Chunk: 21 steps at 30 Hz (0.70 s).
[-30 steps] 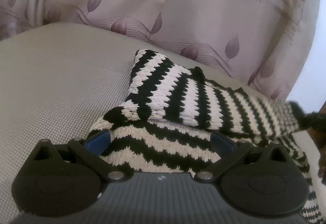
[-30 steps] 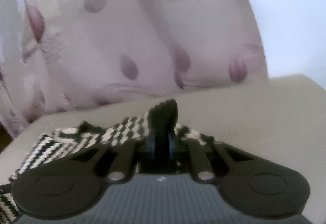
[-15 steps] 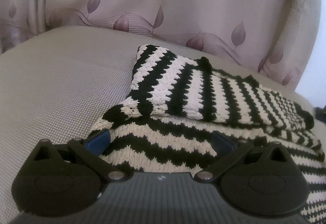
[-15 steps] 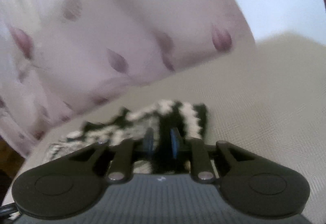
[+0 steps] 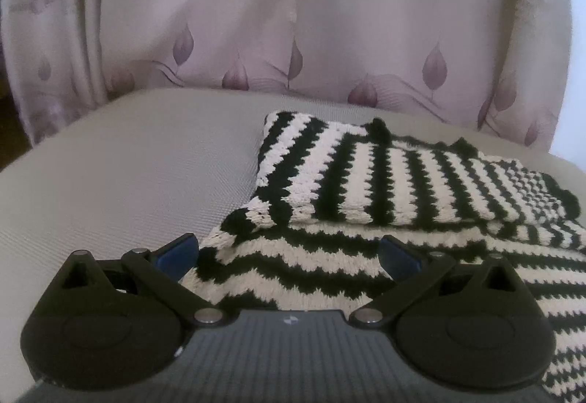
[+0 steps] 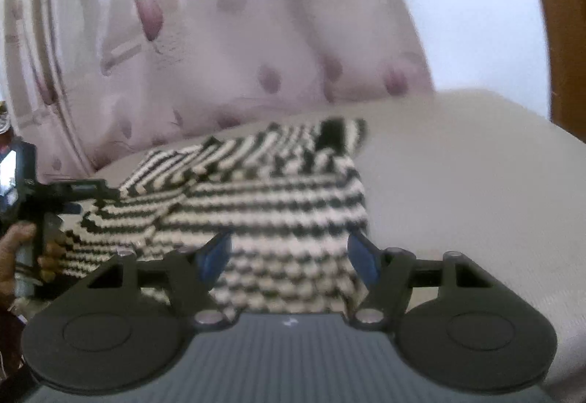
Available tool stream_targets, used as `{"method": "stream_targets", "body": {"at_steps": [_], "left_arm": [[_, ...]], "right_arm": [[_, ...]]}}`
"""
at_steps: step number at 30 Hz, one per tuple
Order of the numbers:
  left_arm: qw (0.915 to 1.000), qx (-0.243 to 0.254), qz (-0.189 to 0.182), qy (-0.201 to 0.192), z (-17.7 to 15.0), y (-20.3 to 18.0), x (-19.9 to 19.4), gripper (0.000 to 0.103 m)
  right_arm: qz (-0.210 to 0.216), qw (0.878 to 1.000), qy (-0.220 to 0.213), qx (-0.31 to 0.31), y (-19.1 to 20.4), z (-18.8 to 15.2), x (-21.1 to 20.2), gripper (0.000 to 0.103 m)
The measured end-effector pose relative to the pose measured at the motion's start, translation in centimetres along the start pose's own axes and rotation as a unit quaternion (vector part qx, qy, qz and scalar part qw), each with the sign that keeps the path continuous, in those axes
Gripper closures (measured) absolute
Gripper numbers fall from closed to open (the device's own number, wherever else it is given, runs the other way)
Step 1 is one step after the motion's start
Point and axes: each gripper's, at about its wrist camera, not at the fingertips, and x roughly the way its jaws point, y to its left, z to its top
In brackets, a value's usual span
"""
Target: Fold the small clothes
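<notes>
The right gripper (image 6: 289, 252) has just opened, releasing the black-and-white striped knitted garment (image 6: 263, 190). That fold now lies flat; the left gripper (image 5: 289, 256) gapes empty.

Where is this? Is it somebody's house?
Probably a room in a home: a leaf-print curtain hangs behind a soft grey padded surface, maybe a bed or sofa, with a striped knit garment on it.

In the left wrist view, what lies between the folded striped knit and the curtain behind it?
Only a bare strip of the grey cushion separates the striped knit from the curtain; the left wrist view shows it.
</notes>
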Motion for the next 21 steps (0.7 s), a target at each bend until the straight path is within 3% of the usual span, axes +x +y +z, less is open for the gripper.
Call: {"method": "stream_targets", "body": {"at_steps": [5,21], "left_arm": [[0.9998,0.016,-0.003,-0.011,-0.3,0.3,-2.5,0.000],[0.9970,0.074,0.008,-0.021,-2.6,3.3,-6.0,0.000]], "right_arm": [[-0.017,0.999,-0.004,0.027,-0.8,-1.2,-1.5,0.033],[-0.036,0.999,0.024,0.011,0.7,-3.3,-0.3,0.028]]}}
